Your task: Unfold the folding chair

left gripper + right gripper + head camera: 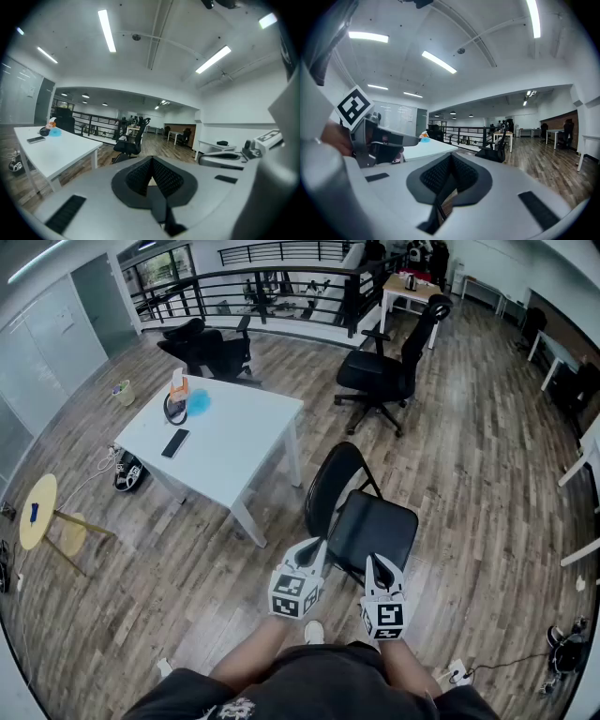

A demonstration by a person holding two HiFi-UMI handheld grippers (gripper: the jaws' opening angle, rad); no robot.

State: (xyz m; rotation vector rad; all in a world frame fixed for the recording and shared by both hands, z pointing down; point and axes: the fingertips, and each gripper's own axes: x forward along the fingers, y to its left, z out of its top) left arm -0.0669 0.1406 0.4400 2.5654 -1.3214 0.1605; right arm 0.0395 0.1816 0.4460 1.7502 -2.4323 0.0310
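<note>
Chair: open, seat down; unfolding looks complete. Left gripper, right gripper: just before chair, pressed together, empty.

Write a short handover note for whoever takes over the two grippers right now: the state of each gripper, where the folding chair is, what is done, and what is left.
Left gripper: jaws shut, nothing between them.
Right gripper: jaws shut, nothing between them.
Both are held side by side at the near edge of the seat. Neither grips the chair.
Folding chair: stands on the wood floor directly ahead, to the right of the white table, with its seat down and its back up.
Done: the chair looks fully unfolded.
Left: probably nothing, except perhaps checking that the seat is fully down.
</note>
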